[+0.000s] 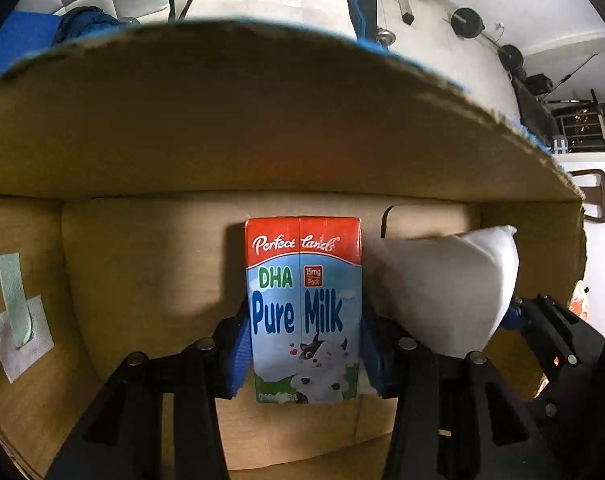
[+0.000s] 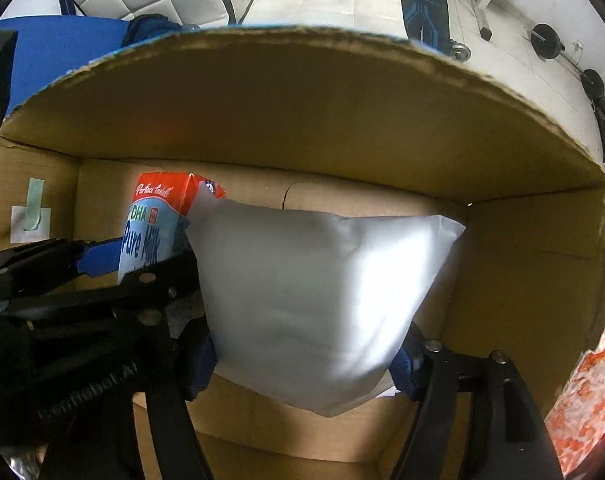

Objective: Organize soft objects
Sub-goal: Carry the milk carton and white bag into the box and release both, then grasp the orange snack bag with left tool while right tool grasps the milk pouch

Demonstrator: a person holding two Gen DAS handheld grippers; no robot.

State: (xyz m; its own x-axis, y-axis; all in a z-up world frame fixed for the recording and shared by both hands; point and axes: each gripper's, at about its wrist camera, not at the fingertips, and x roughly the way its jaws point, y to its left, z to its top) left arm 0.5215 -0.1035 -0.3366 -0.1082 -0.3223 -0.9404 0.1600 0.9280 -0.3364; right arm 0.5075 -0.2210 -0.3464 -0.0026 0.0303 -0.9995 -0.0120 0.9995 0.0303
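Both grippers reach into an open cardboard box (image 1: 262, 128). My left gripper (image 1: 304, 352) is shut on a red, blue and white "Pure Milk" carton (image 1: 304, 308), held upright with its blue pads on both sides. My right gripper (image 2: 302, 368) is shut on a soft white pillow-like pouch (image 2: 318, 300), which fills the middle of the right wrist view. In the left wrist view the pouch (image 1: 446, 288) sits just right of the carton, touching it. In the right wrist view the carton (image 2: 154, 224) shows at the left, partly behind the pouch and the left gripper's black frame.
The box's far wall (image 2: 302, 112) rises close ahead and its side walls close in left and right. A white patch with green tape (image 1: 16, 320) is stuck to the left wall. Beyond the box are a white tiled floor, a blue mat (image 2: 58, 52) and gym weights (image 1: 466, 22).
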